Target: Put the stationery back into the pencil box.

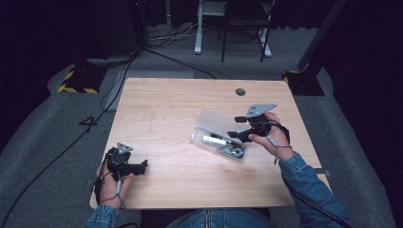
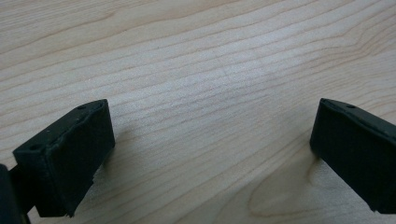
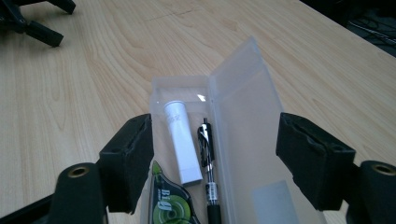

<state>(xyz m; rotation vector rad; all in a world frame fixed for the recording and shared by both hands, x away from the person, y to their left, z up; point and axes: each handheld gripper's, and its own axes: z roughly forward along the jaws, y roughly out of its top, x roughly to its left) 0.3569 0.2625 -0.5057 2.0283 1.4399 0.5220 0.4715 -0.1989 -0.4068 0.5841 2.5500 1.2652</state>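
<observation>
A clear plastic pencil case [image 1: 215, 134] lies open on the wooden table [image 1: 180, 99], right of centre, with its lid [image 3: 245, 121] folded back. Inside it lie a white tube [image 3: 181, 140], a black pen [image 3: 208, 161] and a green-and-black tape dispenser [image 3: 169, 203]. My right gripper [image 1: 236, 127] is at the case's right end, open, its jaws straddling the case [image 3: 219, 158] with nothing clamped. At the table's front left my left gripper [image 1: 141, 166] is low over bare wood, open [image 2: 212, 154] and empty.
A round cable hole [image 1: 240, 91] sits near the table's far edge. Beyond the table, cables [image 1: 119, 80] run over the grey floor, with black stand bases [image 1: 78, 78] at both far corners and white desk legs [image 1: 198, 28] further back.
</observation>
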